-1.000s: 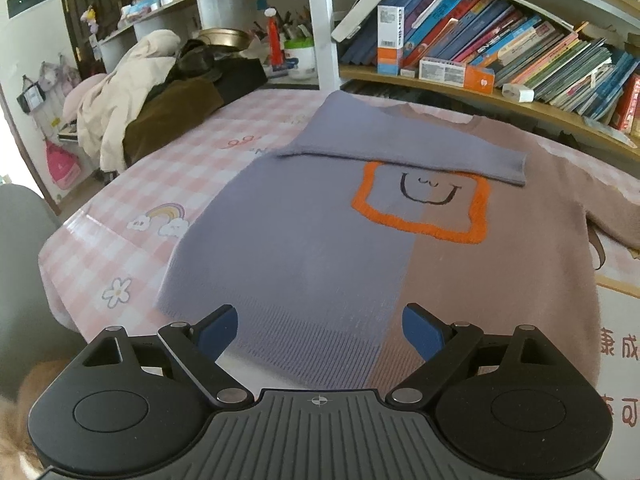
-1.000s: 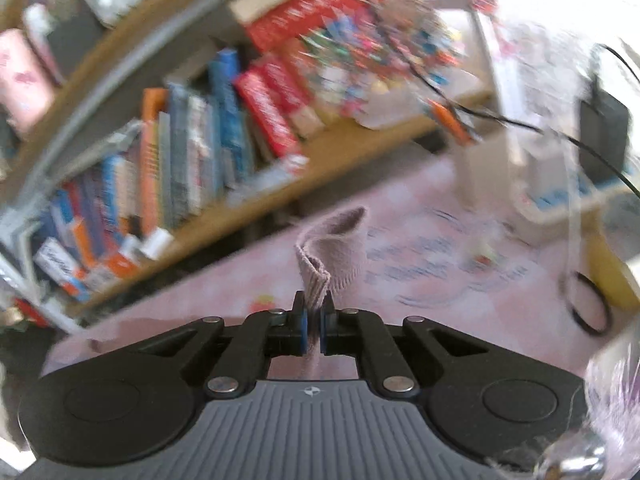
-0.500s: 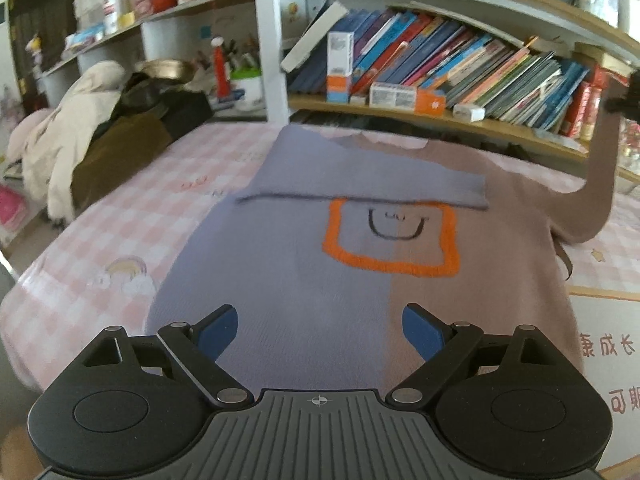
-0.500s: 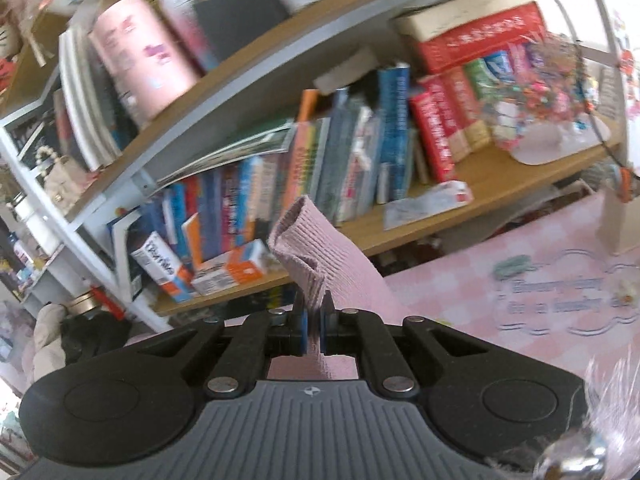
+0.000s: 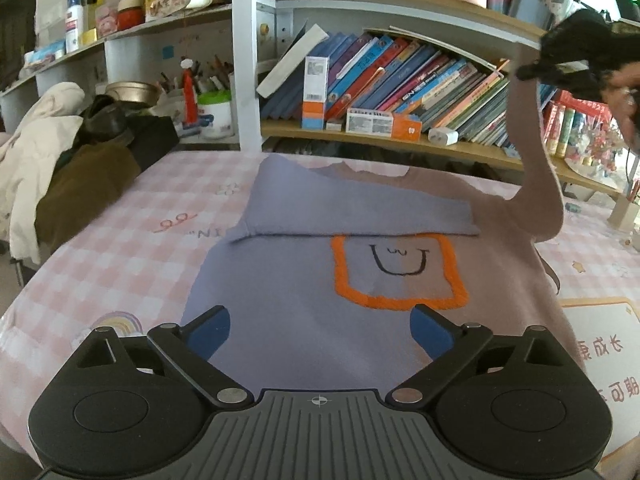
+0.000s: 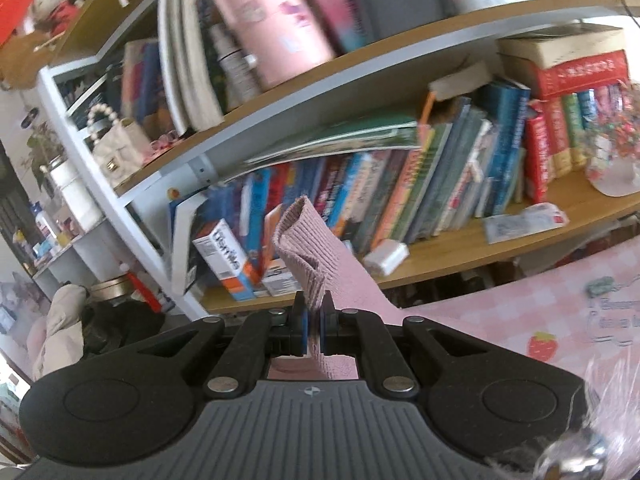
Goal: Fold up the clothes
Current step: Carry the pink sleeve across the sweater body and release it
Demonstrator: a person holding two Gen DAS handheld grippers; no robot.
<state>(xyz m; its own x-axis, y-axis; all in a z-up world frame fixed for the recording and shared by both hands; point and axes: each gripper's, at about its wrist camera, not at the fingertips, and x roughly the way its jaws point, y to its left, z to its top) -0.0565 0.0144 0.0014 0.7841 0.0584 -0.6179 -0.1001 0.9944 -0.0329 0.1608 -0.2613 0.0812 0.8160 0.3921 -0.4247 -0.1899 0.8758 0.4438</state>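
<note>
A two-tone sweater (image 5: 304,304), purple on the left and brown on the right with an orange square and smile, lies flat on the pink checked tablecloth (image 5: 120,248). Its purple sleeve (image 5: 352,208) is folded across the chest. My left gripper (image 5: 320,328) hovers over the hem, its jaws opening with nothing between them. The brown sleeve (image 5: 536,184) rises steeply to my right gripper (image 5: 560,68) at the upper right. In the right wrist view my right gripper (image 6: 314,316) is shut on the ribbed cuff (image 6: 308,248), which sticks up past the pads.
A bookshelf (image 5: 400,136) full of books runs along the table's far edge. A heap of clothes (image 5: 60,152) lies at the far left. A white printed card (image 5: 600,344) lies at the right of the sweater. A person's hand (image 5: 624,96) holds the right gripper.
My right gripper has carried the brown sleeve up off the table and swung to face the bookshelf. My left gripper moved over the hem, tilted up, and its jaws spread slightly.
</note>
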